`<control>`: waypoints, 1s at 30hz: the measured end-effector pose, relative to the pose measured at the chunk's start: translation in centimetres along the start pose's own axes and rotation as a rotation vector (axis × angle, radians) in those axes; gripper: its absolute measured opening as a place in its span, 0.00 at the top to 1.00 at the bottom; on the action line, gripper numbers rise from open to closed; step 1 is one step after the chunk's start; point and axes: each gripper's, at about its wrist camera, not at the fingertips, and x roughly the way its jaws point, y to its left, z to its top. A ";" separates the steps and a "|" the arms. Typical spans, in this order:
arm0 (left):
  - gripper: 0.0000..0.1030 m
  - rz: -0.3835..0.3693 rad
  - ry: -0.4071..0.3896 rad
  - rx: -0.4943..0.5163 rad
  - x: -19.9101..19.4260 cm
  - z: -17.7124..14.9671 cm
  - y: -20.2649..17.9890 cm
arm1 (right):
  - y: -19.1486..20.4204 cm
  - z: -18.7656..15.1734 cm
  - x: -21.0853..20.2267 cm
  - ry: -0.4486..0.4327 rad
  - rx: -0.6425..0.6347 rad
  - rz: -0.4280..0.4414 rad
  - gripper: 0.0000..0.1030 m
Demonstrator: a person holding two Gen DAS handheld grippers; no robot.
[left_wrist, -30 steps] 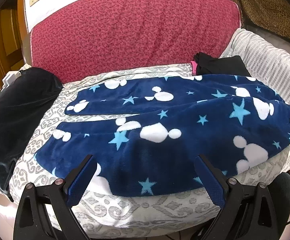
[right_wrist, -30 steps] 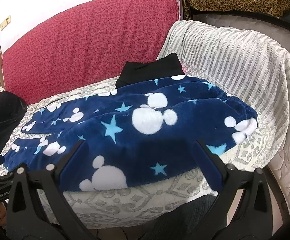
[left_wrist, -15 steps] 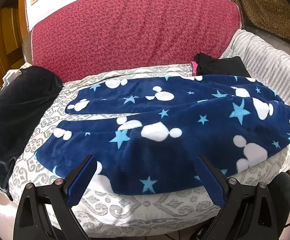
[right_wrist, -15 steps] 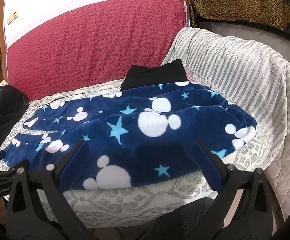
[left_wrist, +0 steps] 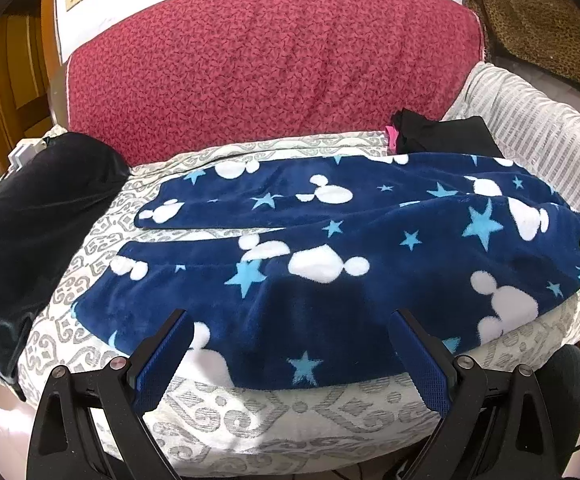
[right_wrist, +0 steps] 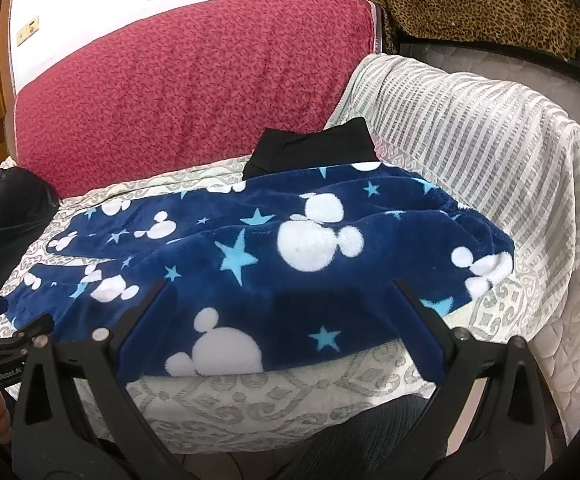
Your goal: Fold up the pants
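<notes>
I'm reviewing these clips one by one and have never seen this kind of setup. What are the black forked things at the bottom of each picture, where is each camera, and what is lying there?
There is no robot here. A person holds a hand-operated two-finger gripper in each hand, and a wide-angle camera on each one looks forward along its fingers. One picture comes from the left gripper, the other from the right gripper. The black forks with blue pads are those fingers.

Both grippers are open and hold nothing. They are at the near edge of the fleece pants, navy with white mouse heads and light blue stars. The pants lie spread out, unfolded, on a grey-patterned cover, with the legs running to the left.

Behind stands a red cushioned backrest. A black garment lies at the far edge, a dark bag at the left.
</notes>
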 end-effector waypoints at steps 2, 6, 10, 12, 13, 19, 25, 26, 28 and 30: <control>0.03 0.006 0.007 -0.002 0.1 0.0 0.1 | -0.2 0.0 0.0 0.000 0.001 0.000 0.00; 0.03 0.016 0.007 -0.008 0.1 0.0 0.3 | -0.6 0.0 0.2 0.000 0.011 -0.006 0.00; 0.03 0.015 0.018 -0.021 0.4 0.0 0.5 | -0.9 0.0 0.4 0.006 0.018 -0.003 0.00; 0.03 0.014 0.026 -0.029 0.6 -0.1 0.8 | -1.0 0.0 0.5 0.007 0.018 -0.002 0.00; 0.03 0.015 0.029 -0.032 0.7 -0.1 0.8 | -1.2 0.0 0.5 0.007 0.020 -0.005 0.00; 0.03 0.025 0.042 -0.045 1.3 -0.2 1.4 | -2.2 0.1 0.9 0.012 0.049 -0.005 0.00; 0.03 0.032 0.048 -0.051 1.6 -0.3 1.9 | -2.6 0.1 1.3 0.020 0.053 0.003 0.06; 0.03 0.028 0.047 -0.055 1.7 -0.3 2.0 | -2.6 0.1 1.3 0.020 0.052 0.004 0.09; 0.03 0.020 0.047 -0.068 1.8 -0.3 2.4 | -2.7 0.0 1.4 0.024 0.052 0.012 0.16; 0.04 0.011 0.044 -0.092 1.9 -0.4 3.2 | -2.9 0.0 1.8 0.041 0.054 0.019 0.21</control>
